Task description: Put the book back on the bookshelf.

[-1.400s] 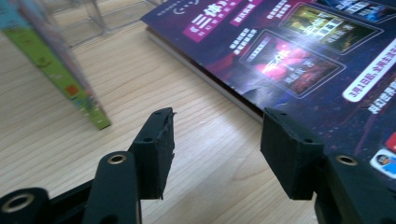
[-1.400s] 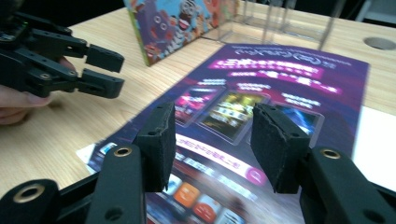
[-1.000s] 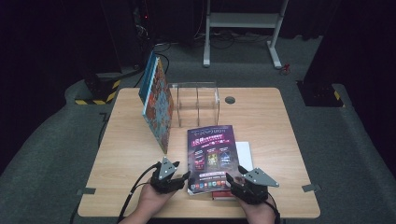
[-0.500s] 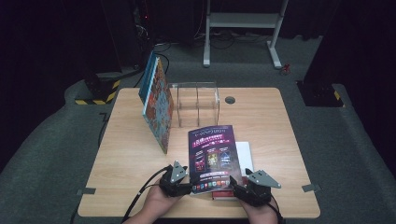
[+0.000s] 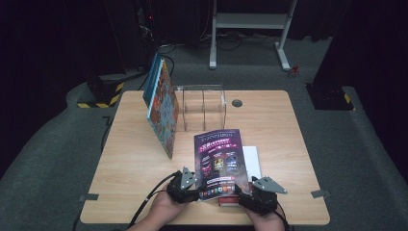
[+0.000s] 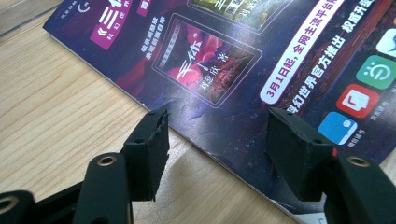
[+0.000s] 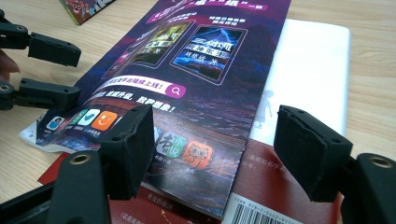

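Note:
A purple magazine (image 5: 219, 159) lies near the table's front edge, on top of a white book (image 5: 252, 159) and a red book (image 5: 228, 201). My left gripper (image 5: 195, 192) is open at the magazine's front left corner. In the left gripper view the jaws (image 6: 219, 116) straddle the magazine's (image 6: 224, 70) edge just above the wood. My right gripper (image 5: 243, 196) is open at the front right corner. Its jaws (image 7: 215, 114) stand over the magazine's (image 7: 187, 70) right edge, with the red book (image 7: 280, 186) and the white book (image 7: 308, 70) beneath. The left gripper (image 7: 78, 72) shows open across the magazine.
A clear acrylic holder (image 5: 202, 108) stands at the back middle of the table (image 5: 279, 125). A tall colourful book (image 5: 163, 108) leans upright against its left side. A round cable hole (image 5: 236, 102) sits behind the holder.
My left gripper has slid right, up to the magazine's left edge. The right gripper has barely moved, and the magazine has stayed in place.

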